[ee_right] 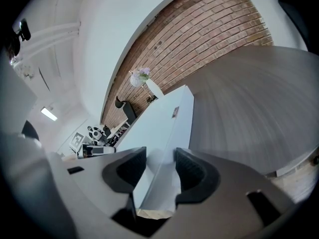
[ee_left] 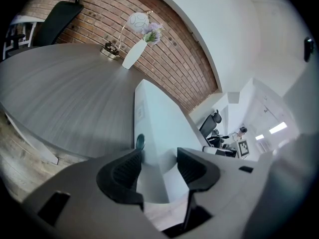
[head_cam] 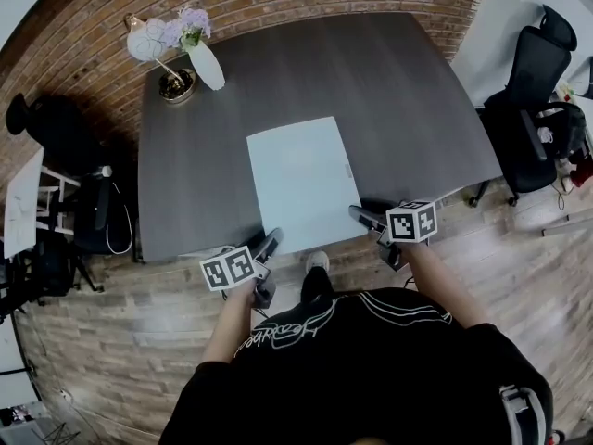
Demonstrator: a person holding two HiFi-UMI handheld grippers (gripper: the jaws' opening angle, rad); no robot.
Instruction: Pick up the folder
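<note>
A pale blue-white folder lies flat on the dark grey table, and its near edge reaches past the table's front edge. My left gripper is at the folder's near left corner and my right gripper at its near right corner. In the left gripper view the folder fills the gap of the left gripper, one jaw under it and one over it. In the right gripper view the right gripper holds the folder the same way. Both pairs of pads look pressed on it.
A white vase with lilac flowers and a small round lamp base stand at the table's far left corner. Black office chairs stand to the right and to the left. A brick wall runs behind the table.
</note>
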